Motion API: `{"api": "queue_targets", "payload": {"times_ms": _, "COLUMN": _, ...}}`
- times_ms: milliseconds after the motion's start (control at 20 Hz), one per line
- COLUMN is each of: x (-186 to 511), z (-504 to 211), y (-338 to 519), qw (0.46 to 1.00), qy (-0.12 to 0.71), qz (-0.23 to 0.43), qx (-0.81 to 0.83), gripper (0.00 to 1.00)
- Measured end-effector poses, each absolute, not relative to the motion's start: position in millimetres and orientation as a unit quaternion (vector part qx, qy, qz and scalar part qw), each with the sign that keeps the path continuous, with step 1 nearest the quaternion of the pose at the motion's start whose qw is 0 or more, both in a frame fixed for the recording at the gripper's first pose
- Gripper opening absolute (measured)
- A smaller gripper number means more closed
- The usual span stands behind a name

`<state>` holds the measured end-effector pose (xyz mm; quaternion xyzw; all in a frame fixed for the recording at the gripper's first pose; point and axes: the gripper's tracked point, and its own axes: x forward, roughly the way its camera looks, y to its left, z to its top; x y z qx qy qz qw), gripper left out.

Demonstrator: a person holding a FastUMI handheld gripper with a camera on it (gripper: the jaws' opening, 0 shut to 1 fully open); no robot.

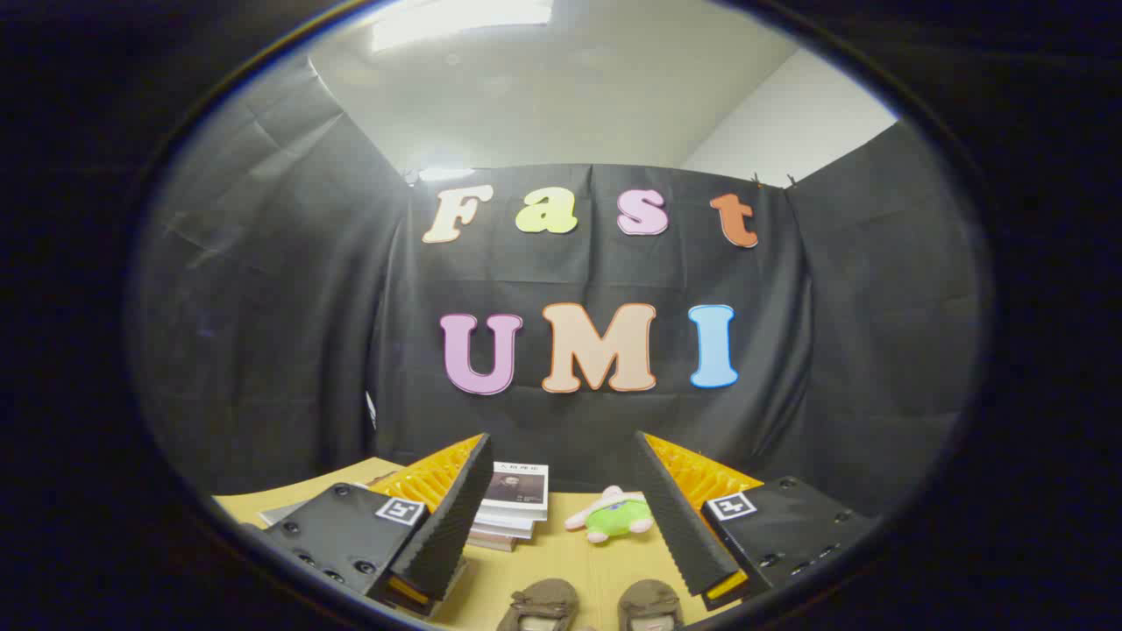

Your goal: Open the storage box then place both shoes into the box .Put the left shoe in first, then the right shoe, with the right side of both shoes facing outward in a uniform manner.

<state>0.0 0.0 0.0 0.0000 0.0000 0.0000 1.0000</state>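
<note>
The gripper (561, 517) is held wide open, with nothing between its fingers; the two shoes (596, 606) are seen side by side on the tabletop (561, 561), nearest of all, low between the fingers, toes pointing ahead. They are judged soft and light, likely to flex when pinched; a hold across the heel collar or side wall is judged firmest. Just beyond them, between the fingers, a green plush toy (616, 517) is seen; a stack of books (513, 506) lies beside the left finger; the storage box cannot be made out.
</note>
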Motion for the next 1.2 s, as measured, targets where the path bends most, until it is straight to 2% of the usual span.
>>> {"api": "queue_targets", "payload": {"times_ms": 650, "x": -2.3, "z": -14.0, "y": 1.0, "qw": 1.0, "qy": 0.022, "qz": 0.011, "qx": 0.009, "gripper": 1.0}}
{"api": "queue_targets", "payload": {"times_ms": 1200, "x": -10.6, "z": -73.5, "y": 45.5, "qw": 0.981, "qy": 0.119, "qz": 0.075, "qx": 0.13, "gripper": 1.0}}
